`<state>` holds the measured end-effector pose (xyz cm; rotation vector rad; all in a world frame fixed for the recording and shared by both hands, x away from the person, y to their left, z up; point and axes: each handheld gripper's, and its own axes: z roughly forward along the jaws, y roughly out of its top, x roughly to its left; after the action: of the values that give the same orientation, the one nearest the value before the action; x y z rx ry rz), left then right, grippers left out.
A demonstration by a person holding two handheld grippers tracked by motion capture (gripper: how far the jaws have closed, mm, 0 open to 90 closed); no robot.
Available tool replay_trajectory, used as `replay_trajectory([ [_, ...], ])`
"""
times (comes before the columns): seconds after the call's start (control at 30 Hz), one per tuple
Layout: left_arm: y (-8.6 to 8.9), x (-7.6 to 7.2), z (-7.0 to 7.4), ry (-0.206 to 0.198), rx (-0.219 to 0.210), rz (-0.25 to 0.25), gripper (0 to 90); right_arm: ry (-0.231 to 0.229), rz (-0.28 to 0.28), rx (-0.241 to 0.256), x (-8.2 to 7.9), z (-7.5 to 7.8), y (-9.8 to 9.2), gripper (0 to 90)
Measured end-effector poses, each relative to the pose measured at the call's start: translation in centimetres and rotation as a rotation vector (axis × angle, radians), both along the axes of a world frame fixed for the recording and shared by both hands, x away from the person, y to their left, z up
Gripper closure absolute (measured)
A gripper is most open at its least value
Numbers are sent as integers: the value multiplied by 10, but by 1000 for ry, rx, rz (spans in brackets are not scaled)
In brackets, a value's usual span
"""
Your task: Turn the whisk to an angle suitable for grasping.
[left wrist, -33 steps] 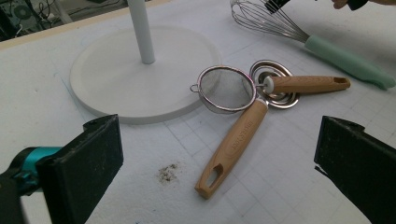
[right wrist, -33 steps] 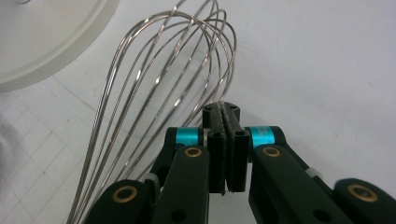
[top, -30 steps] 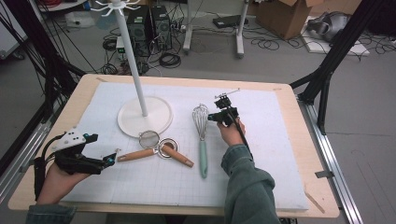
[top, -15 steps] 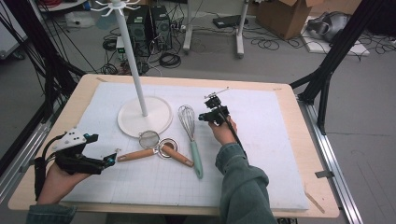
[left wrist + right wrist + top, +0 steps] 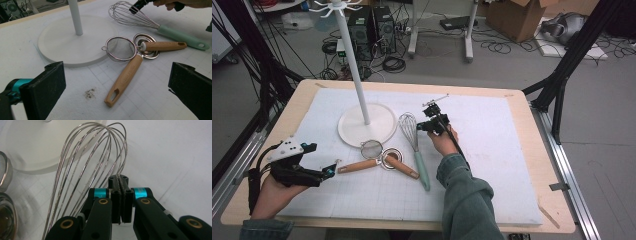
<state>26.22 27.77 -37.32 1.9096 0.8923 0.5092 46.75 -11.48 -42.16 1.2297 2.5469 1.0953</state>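
Left gripper (image 5: 331, 171) is resting low near the left front edge of the white mat (image 5: 512, 150), jaws spread wide apart, nothing between them. In the left gripper view the wooden-handled strainer (image 5: 124, 65) is lying ahead between the two open jaws, well apart from both, mesh bowl overlapping the rim of the stand base (image 5: 57, 42). A second wooden-handled utensil with a round metal head (image 5: 155, 46) is lying just beside the strainer bowl, its head touching the strainer.

White hook stand (image 5: 357, 70) is standing upright on its round base at the mat's left-centre.

Whisk (image 5: 414, 145) is lying on the mat just right of the base, wire head pointing toward the far edge, mint handle toward the near edge.

Right gripper (image 5: 423, 128) is sitting at the right side of the whisk's wire head, near mat centre. In the right gripper view its jaws are pressed together, pads flat against each other, and the whisk wires (image 5: 87, 170) are lying just left of and ahead of the closed tips; one or two outer wires are running right up to the tips, cannot tell if any wire is pinched.
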Motion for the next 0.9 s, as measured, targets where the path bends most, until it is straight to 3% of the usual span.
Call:
replay_trajectory([
  [0.2,0,0,0,0,0,-4,18,15,44,16,-1,-1,6,894],
  [0.6,0,-1,1,-3,-3,-1,17,11,30,4,-2,1,5,893],
  [0.9,1,-1,1,-4,1,-2,17,-24,29,25,-14,20,-3,892],
])
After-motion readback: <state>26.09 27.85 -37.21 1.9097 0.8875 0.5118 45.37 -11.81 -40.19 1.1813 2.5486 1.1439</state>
